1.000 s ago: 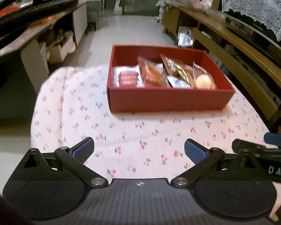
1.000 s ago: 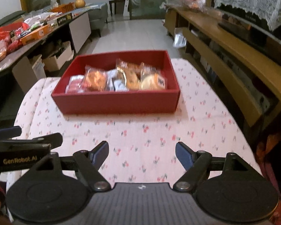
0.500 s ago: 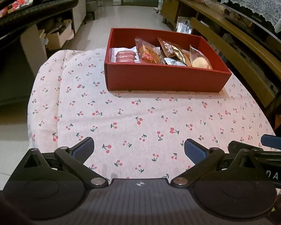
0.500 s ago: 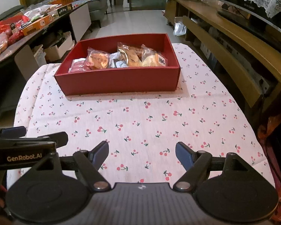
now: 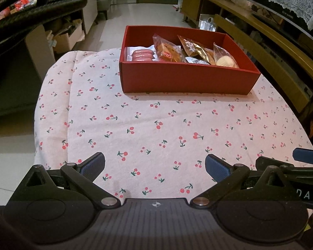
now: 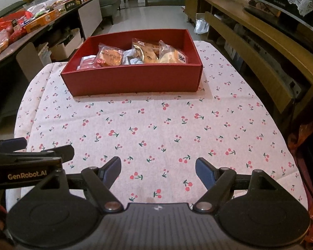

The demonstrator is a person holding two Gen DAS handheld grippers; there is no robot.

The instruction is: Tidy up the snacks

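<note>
Snacks all sit in the red box at the cloth's far end, further from both cameras than a second ago, left gripper and right gripper spread empty near the table's front edge — looks finished.

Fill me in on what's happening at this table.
A person holds a gripper in each hand above a cherry-print tablecloth. The left gripper and right gripper are both open and empty. Ahead sits a red box with wrapped snacks lined up inside. Nothing is being touched; no snacks lie loose on the cloth.
</note>
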